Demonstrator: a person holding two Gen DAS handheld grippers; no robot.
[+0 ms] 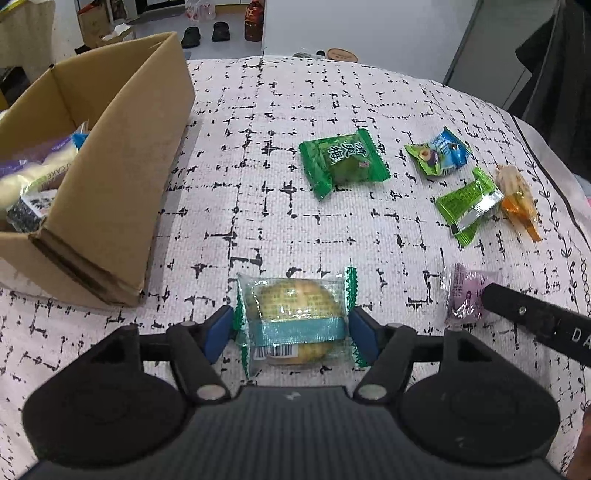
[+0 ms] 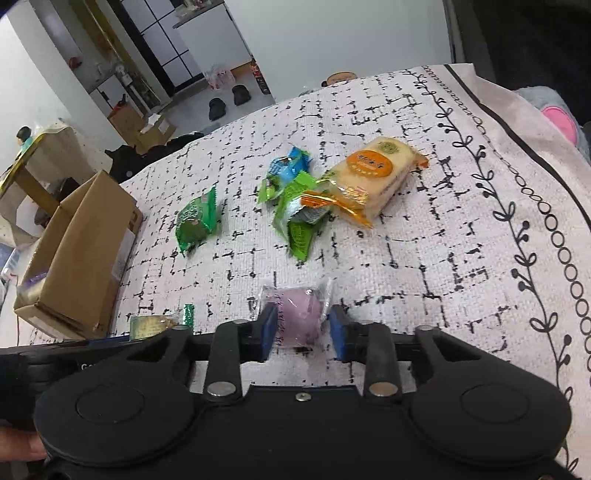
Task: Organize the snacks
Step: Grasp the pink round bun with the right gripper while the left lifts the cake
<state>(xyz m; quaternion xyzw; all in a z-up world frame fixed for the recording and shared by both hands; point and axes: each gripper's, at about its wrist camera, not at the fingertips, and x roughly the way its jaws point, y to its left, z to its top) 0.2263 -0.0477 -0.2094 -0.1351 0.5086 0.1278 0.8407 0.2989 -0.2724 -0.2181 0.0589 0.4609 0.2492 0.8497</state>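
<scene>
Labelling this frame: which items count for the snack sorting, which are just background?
Job items:
cardboard box
round cake pack
purple snack
green plum candy
blue-green packet
green bar
orange-label cake

Background:
patterned tablecloth
shoes
brown bottle

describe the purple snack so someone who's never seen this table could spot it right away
Start at the cardboard box on the patterned tablecloth. Go right along the near edge to the right gripper. Between its blue pads lies the purple snack, round in clear wrap; the others are green, blue, orange or yellow.
</scene>
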